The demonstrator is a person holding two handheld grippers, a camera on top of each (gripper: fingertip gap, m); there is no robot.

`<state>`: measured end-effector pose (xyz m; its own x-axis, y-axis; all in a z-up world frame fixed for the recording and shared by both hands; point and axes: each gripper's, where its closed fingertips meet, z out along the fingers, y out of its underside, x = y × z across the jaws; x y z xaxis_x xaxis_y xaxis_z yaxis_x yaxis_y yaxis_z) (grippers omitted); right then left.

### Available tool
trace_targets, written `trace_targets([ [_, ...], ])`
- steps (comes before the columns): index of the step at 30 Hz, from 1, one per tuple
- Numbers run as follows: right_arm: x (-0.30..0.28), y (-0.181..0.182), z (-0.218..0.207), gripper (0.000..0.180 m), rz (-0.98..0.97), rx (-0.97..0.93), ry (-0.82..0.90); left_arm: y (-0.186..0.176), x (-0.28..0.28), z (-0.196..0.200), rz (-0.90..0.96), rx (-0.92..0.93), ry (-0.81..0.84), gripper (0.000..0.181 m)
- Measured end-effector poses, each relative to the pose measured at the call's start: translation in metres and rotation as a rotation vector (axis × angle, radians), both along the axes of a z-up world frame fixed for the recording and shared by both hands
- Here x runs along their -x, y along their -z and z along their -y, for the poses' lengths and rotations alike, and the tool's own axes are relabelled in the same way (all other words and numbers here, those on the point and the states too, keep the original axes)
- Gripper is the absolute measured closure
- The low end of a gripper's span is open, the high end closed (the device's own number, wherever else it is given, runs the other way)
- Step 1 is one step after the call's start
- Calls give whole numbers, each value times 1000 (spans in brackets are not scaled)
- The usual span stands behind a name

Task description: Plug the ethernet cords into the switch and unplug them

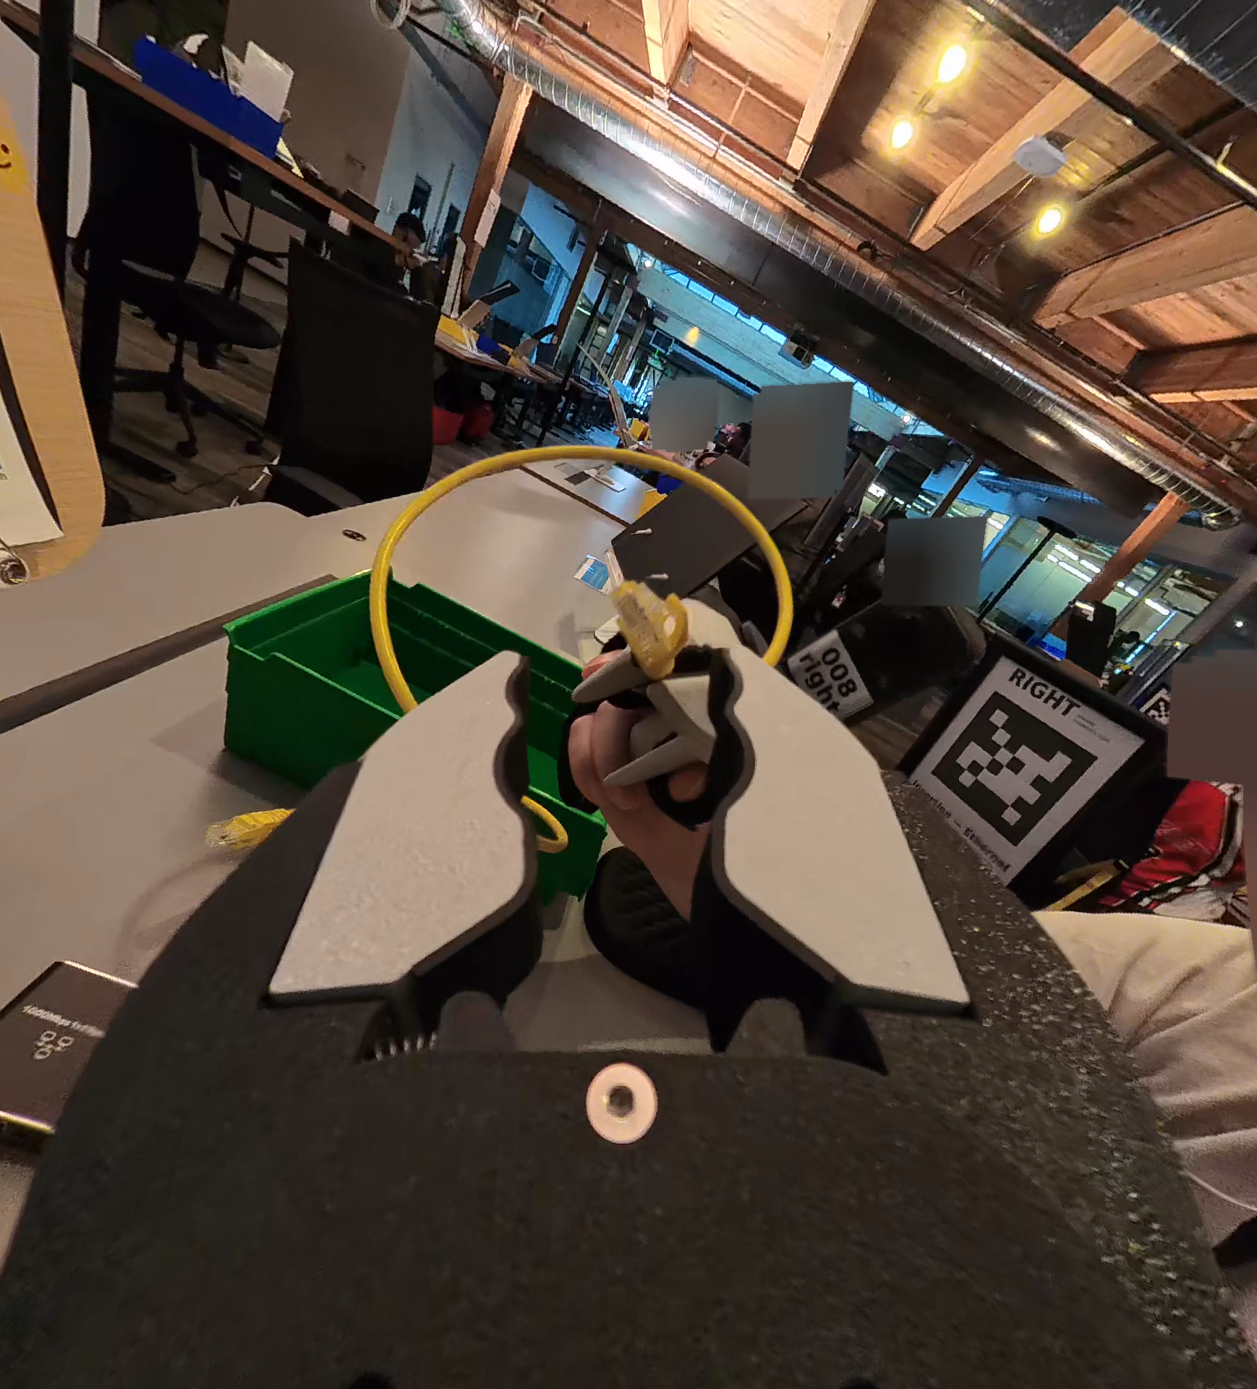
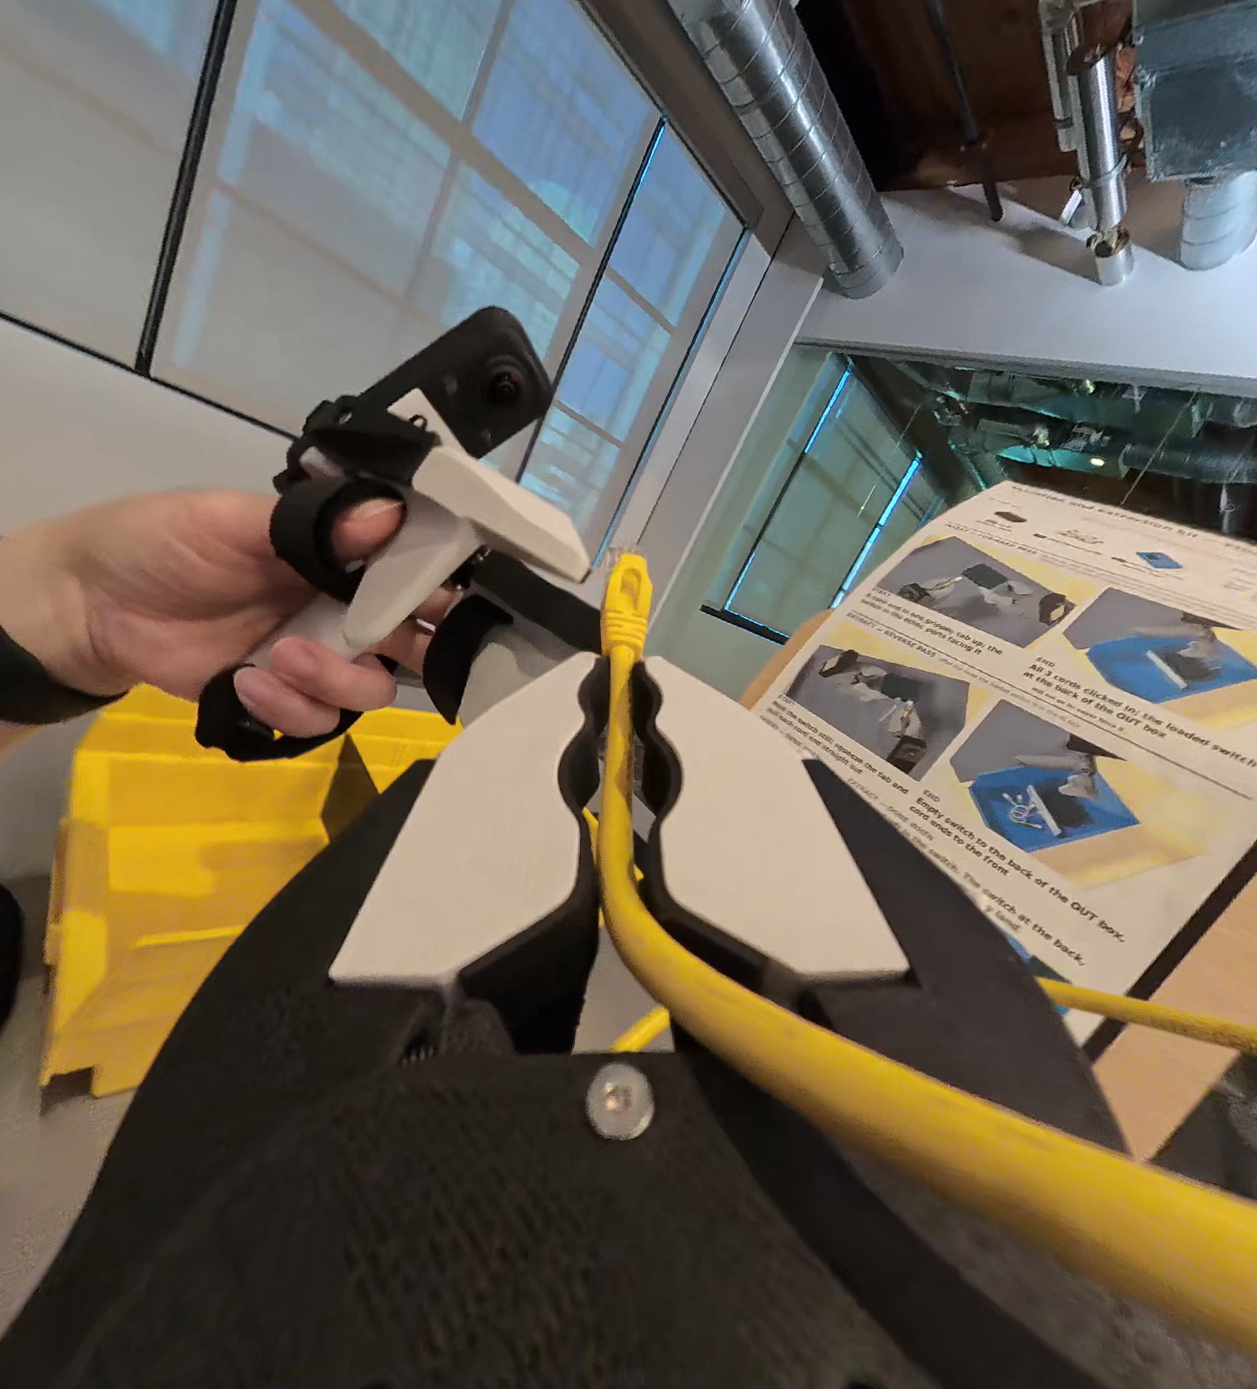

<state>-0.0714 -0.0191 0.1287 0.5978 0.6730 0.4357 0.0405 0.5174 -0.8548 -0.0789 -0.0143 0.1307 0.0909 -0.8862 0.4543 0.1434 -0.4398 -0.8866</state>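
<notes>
**A:** So where's the cord? The right hand-held gripper [image 2: 616, 669] is seen clamped on a yellow ethernet cord [image 2: 761, 1000] just below its plug [image 2: 627, 594], which sticks up past the fingertips. From the left wrist view the same plug [image 1: 648, 624] is seen head-on, with the cord [image 1: 460, 496] looped in a big arc behind it, over the green bin [image 1: 295, 676]. Where the far end of that loop goes can't be made out; it's hidden behind the left hand-held gripper [image 1: 622, 669].

**B:** And the left one? Its jaws are spread apart, nothing between them. In the right wrist view it [image 2: 588, 564] is seen held by a hand [image 2: 159, 594], its tip just beside the plug, though whether they touch can't be told.

**A:** The switch [image 1: 32, 1052] is only partly seen, a dark box cut off at the lower left on the grey tabletop [image 1: 84, 864]. Its ports are barely visible along the edge. A second yellow plug [image 1: 242, 830] is lying loose on the tabletop near the bin, its cord hidden behind the left gripper's finger.

**B:** A yellow bin [image 2: 182, 864] is also caught, blurred, and an instruction sheet [image 2: 1061, 751] is propped at the right, partly cut off.
</notes>
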Motion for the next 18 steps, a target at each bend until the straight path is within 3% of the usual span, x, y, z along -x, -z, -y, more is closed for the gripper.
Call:
trace_targets([
  [1, 2, 2, 0, 173, 19, -15, 5, -1, 0, 0, 12, 9, 6, 138],
  [7, 9, 12, 0, 173, 107, -76, 27, 4, 1, 5, 18, 59, 101, 164],
  [11, 10, 14, 1, 173, 109, -60, -7, 7, 2, 7, -17, 40, 105, 164],
  [16, 8, 3, 4, 158, -33, 10, -57, -1, 0, 10, 46, 11, 127, 164],
  [18, 6, 0, 8, 160, -64, -18, -65, -4, -2, 13, 75, 1, 143, 164],
])
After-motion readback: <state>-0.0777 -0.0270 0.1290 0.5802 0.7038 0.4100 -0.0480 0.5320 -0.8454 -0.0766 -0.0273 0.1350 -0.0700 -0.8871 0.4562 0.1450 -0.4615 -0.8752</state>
